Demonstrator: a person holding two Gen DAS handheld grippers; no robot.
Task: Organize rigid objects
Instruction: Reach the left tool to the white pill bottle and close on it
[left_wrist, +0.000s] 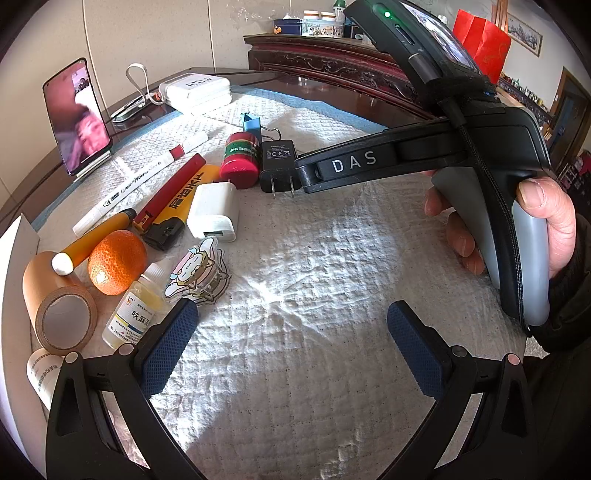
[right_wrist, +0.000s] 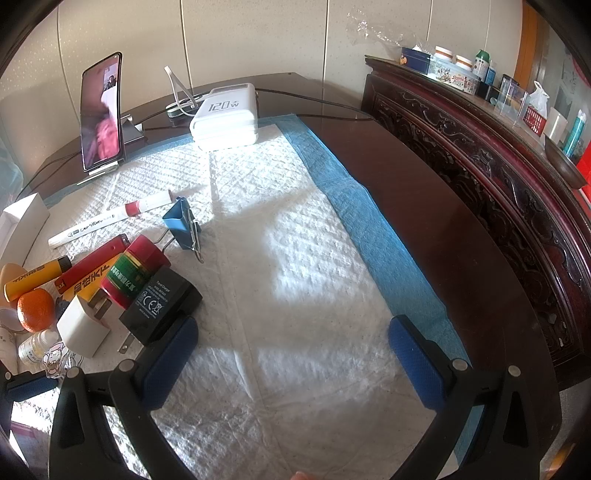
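While both claws are held wide open and empty, sorting looks nearly done: black charger (right_wrist: 159, 304), white plug (right_wrist: 83, 326), red bottle (right_wrist: 135, 273) and orange (left_wrist: 116, 262) are packed left of the right claw (right_wrist: 291, 354); the left claw (left_wrist: 291, 347) is held over bare pad (left_wrist: 314, 277).

A dark wooden table (right_wrist: 424, 206) carries a white quilted pad (right_wrist: 295, 295), a phone stand (right_wrist: 107, 170) and a white charger (right_wrist: 225, 114).
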